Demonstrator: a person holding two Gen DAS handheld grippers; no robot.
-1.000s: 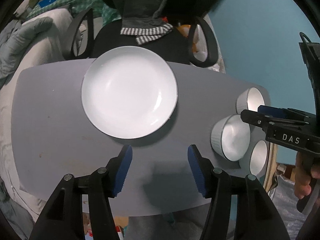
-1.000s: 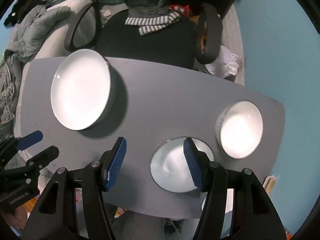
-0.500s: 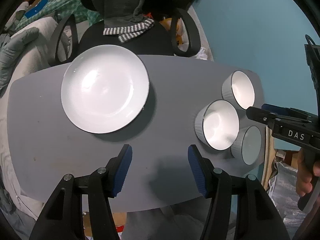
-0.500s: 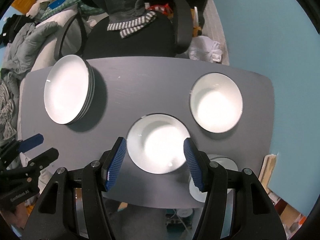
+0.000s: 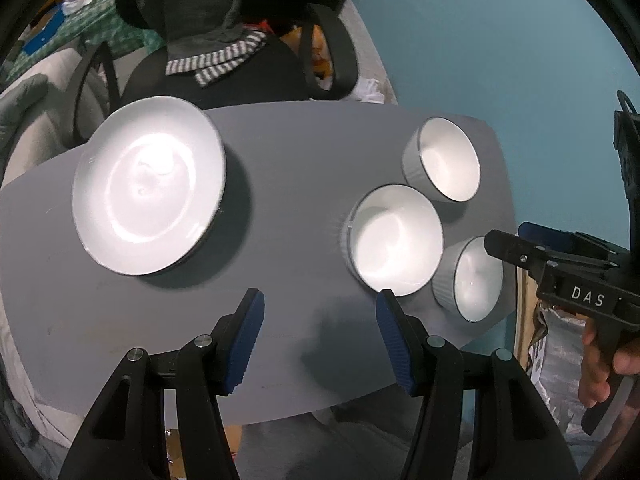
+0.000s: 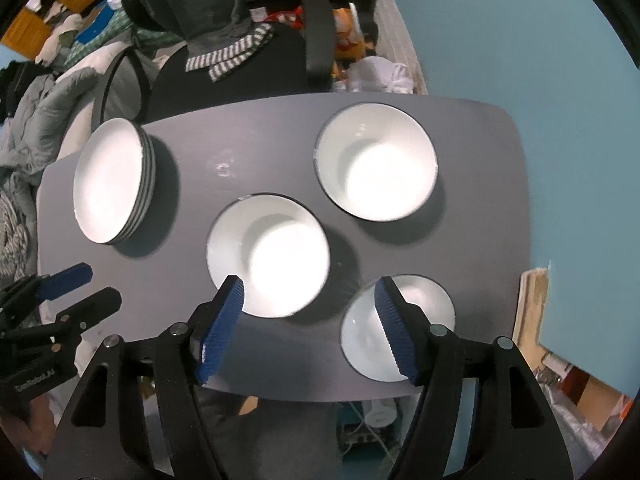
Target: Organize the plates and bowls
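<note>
Right tool [image 6: 308,312] hangs over the grey counter [image 6: 480,184], jaws opening and empty, nearer the three white ceramic bowls [image 6: 268,254]. White plate stack [image 6: 110,180] sits far left; left tool [image 5: 318,334] gapes empty.

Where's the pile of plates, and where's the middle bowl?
pile of plates [image 6: 108,180], right wrist view, face of the top plate.
middle bowl [image 6: 276,256], right wrist view, inside bottom.
</note>
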